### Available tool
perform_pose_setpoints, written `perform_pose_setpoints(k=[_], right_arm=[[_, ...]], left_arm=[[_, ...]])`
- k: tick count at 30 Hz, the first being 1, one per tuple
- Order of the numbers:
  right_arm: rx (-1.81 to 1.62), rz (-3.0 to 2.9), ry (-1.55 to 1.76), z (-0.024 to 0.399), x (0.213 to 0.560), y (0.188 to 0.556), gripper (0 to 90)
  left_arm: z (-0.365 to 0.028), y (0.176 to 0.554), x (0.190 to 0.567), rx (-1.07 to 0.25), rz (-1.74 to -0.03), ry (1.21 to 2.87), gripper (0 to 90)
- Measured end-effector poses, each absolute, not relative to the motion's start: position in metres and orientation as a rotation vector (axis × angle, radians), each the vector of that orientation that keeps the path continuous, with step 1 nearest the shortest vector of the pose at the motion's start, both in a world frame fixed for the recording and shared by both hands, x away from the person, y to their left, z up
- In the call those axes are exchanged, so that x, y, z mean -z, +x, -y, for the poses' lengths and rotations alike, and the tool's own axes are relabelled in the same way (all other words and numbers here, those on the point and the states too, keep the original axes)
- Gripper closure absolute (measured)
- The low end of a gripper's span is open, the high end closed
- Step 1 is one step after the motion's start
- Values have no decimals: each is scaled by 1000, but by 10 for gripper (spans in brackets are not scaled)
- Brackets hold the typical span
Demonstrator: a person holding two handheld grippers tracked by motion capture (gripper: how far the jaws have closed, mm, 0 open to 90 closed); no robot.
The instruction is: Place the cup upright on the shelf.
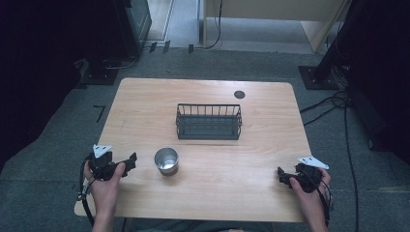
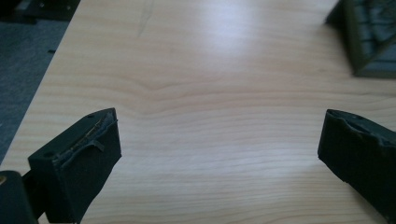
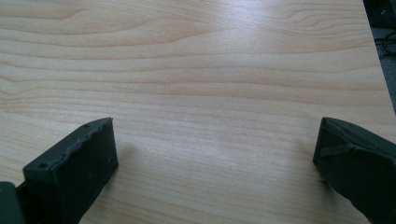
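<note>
Two forearms at the near table edge, a gripper in each hand. Left gripper (image 1: 126, 163) low at the near left, jaws spread wide with bare wood between them, gripping nothing. Right gripper (image 1: 284, 177) at the near right, likewise spread wide and empty over bare wood. Metal cup (image 1: 166, 161) upright on the table (image 1: 145, 96), just right of the left gripper, near but not touching. Black wire basket (image 1: 208, 121) beyond the cup toward the table's middle, empty as far as can be told. Small dark disc (image 1: 239, 94) near the far edge, well apart from the rest.

Likely next: left gripper onto the cup, then over to the basket. Risks, as a judgement:
- smooth round wall slipping out of a pinch set off-centre or too shallow;
- leading jaw bumping the cup and tipping it or sliding it away;
- cup bottom catching the basket's near rim if carried too low.
</note>
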State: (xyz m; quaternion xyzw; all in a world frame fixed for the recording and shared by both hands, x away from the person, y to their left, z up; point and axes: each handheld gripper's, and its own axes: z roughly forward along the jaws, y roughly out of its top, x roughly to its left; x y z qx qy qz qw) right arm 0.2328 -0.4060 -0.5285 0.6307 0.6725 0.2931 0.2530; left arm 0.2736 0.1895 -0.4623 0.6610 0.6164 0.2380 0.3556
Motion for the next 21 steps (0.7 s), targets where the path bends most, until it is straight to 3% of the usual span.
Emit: perform_pose_setpoints(k=[21], right_arm=[[-796, -1830, 1713, 406, 528, 233, 0]], left_arm=[[-125, 268, 434, -490, -1373, 1718, 0]])
